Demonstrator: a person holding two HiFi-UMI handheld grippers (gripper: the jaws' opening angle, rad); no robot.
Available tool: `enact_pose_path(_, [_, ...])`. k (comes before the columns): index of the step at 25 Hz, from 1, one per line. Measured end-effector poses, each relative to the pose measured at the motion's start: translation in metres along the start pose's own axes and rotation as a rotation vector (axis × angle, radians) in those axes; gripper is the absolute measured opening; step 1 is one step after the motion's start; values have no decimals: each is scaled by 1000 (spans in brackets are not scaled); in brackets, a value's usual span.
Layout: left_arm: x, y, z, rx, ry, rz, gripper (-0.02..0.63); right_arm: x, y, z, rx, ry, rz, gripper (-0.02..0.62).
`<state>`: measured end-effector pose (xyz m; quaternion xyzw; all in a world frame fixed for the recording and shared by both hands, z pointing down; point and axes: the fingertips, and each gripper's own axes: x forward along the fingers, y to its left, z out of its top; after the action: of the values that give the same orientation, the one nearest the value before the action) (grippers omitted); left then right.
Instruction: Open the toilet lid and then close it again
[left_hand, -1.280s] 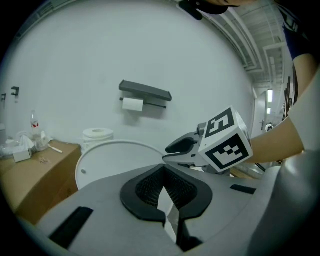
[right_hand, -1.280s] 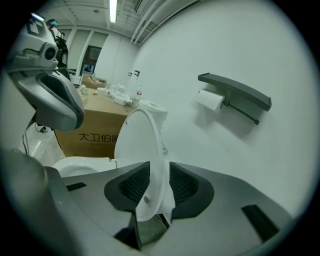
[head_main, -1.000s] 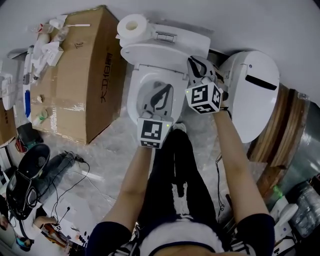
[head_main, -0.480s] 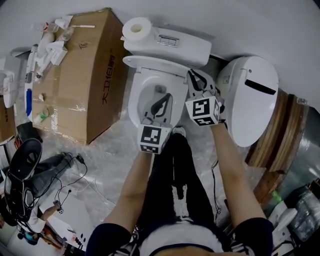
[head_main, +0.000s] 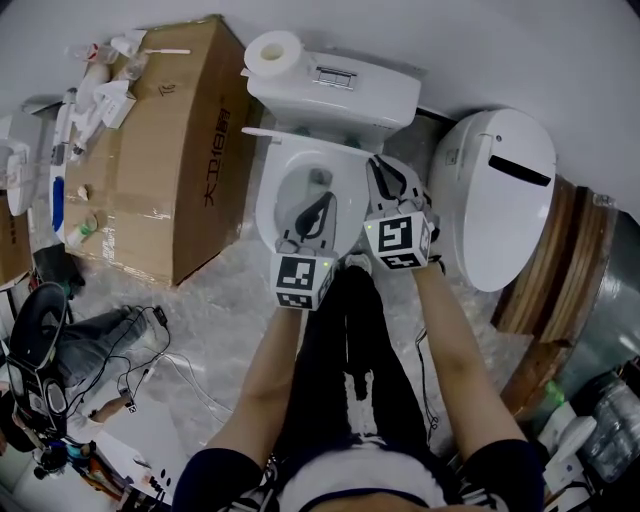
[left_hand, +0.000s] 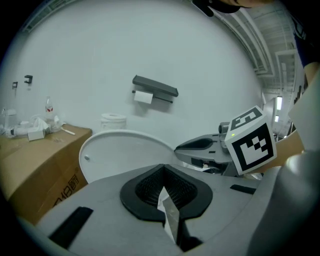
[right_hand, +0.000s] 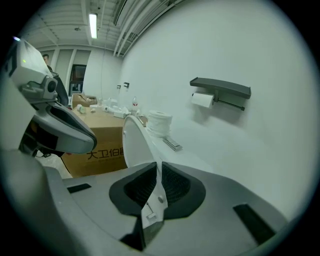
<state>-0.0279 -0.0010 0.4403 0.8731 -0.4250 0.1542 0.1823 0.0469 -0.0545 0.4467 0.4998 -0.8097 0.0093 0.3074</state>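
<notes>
Toilet lid (right_hand: 131, 139) stands nearly upright against the tank (head_main: 350, 92), its rim clamped in the narrow jaws of the right hand-held gripper (right_hand: 159, 167). Left hand-held gripper (left_hand: 162, 170) hovers over the bowl (head_main: 270, 200), jaws together and empty.

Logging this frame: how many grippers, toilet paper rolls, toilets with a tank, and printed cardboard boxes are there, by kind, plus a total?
Grippers: 2, left gripper, right gripper
Toilet paper rolls: 2, tank-top roll, wall-holder roll
Toilets with a tank: 1, toilet
Printed cardboard boxes: 1, cardboard box
Total: 6
</notes>
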Motion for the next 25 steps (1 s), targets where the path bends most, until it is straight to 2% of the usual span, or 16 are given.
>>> enact_pose_path(5, [-6,6,-4,-18,1,14,6,-9,14,-3,38,-11,10,29])
enact_pose_path(11, [-10,12,-19,-68,25,22,6,-24,41,-12,29,30,64,29])
enact_pose_path(25, [-22,11,-43,-78,61,35,6,-48,87,-32,-9,54,112,29])
